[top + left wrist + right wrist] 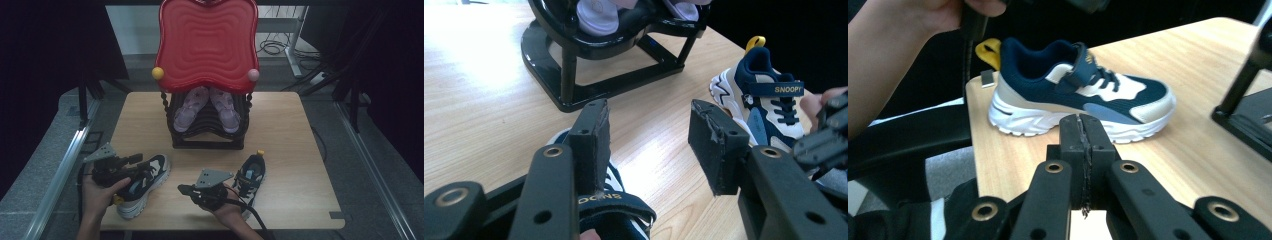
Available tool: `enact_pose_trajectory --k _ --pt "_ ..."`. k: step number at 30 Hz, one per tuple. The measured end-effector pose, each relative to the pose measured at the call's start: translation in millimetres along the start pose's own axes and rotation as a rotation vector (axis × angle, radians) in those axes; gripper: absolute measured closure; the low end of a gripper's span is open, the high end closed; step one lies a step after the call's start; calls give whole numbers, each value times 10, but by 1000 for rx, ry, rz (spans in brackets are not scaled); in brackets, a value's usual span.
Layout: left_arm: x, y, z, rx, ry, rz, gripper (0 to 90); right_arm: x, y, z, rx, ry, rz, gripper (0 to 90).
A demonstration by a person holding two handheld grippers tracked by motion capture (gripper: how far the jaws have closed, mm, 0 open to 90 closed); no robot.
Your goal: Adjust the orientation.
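Sneakers: one (142, 185) at table's near-left edge, under left gripper (131, 161), jaws apart, tongue strap between, unpinched; other (250, 177) near right. Right gripper (185, 190) pressed together, empty, between them. Likely mid-pickup; next, close on strap, lift toward rack (207, 137). Wooden table (290, 130), dark room.

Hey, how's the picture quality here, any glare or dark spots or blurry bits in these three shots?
High view: dim overall, black surroundings, table evenly lit. Left gripper view: strong glare whitens the tabletop at upper left; jaws sharp, right sneaker clear. Right gripper view: left sneaker sharp, the hand above slightly soft, background dark.
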State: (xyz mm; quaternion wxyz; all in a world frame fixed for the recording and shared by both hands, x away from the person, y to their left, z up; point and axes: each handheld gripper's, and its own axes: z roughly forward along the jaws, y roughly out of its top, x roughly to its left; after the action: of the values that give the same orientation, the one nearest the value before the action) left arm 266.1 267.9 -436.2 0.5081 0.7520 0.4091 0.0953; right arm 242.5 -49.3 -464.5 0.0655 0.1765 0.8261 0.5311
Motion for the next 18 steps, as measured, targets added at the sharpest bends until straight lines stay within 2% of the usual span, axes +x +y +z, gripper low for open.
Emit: enact_pose_trajectory --k 5,12,18 --pt "14 -12 -6 4 1 -4 510 -47 -34 -87 5 -29 5 900" --pt "22 -30 -3 14 -1 -4 508 -132 -210 -247 22 -74 46 900" --pt "22 -35 9 29 0 1 499 -164 -283 -319 23 -86 70 900"
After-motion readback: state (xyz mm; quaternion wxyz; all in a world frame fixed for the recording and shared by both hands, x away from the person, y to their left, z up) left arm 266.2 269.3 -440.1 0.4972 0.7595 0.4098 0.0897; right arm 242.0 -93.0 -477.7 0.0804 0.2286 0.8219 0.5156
